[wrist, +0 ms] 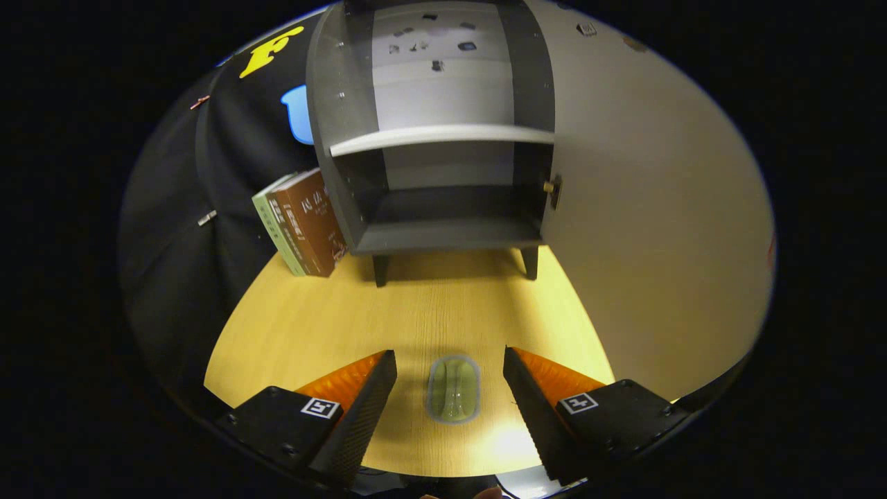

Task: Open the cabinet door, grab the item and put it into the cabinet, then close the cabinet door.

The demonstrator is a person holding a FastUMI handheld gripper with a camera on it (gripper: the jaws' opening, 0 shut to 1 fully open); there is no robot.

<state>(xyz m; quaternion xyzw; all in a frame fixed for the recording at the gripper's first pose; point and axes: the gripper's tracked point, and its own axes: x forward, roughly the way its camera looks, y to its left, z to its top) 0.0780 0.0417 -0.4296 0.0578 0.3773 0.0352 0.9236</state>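
Observation:
A small dark grey cabinet [443, 232] on short legs stands on the wooden table [429, 305], beyond the fingers. Its door [651, 208] is swung wide open to the right, showing a pale inner face and a brass catch [552, 187]. Inside are a white shelf [436, 136] and a bare bottom compartment. A small greenish translucent oval item [453, 389] lies flat on the table between my two fingers. My gripper [450, 364] is open, its black pads [367, 409] standing well apart on either side of the item, touching nothing.
Two books [301, 222], one brown and one green, lean against the cabinet's left side. Black cloth hangs behind and to the left. Bare table runs from the item up to the cabinet's legs.

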